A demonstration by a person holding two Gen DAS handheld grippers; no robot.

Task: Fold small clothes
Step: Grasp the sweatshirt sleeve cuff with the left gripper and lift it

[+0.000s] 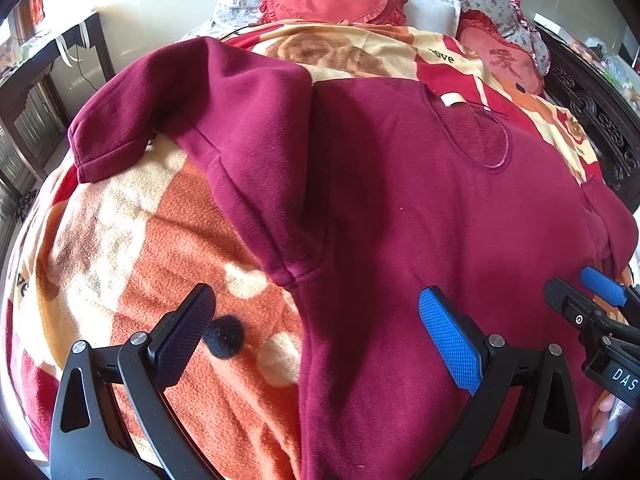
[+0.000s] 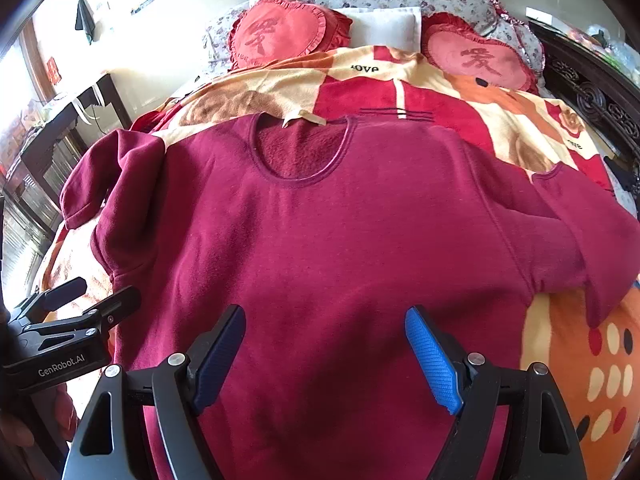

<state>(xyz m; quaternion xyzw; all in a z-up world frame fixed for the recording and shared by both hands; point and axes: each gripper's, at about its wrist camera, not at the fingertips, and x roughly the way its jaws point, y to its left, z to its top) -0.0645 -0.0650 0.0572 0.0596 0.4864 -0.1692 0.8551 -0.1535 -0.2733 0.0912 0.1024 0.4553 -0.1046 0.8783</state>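
Note:
A dark red long-sleeved sweatshirt [image 2: 320, 240] lies spread face up on the bed, neckline [image 2: 300, 152] away from me. It also shows in the left wrist view [image 1: 420, 220]. Its left sleeve [image 1: 180, 120] is bunched and folded near the shoulder, and its right sleeve [image 2: 580, 232] lies bent along the side. My left gripper [image 1: 316, 332] is open above the sweatshirt's left side edge, holding nothing. My right gripper [image 2: 324, 356] is open above the lower middle of the sweatshirt, holding nothing. Each gripper shows at the edge of the other's view [image 1: 588, 292] [image 2: 92, 296].
A red and orange patterned fleece blanket [image 1: 140, 280] covers the bed. Two heart-shaped red cushions [image 2: 284, 36] [image 2: 476, 60] and a white pillow [image 2: 384, 24] lie at the head. A dark carved bed frame [image 2: 600, 108] runs along the right. A dark side table [image 2: 72, 120] stands at the left.

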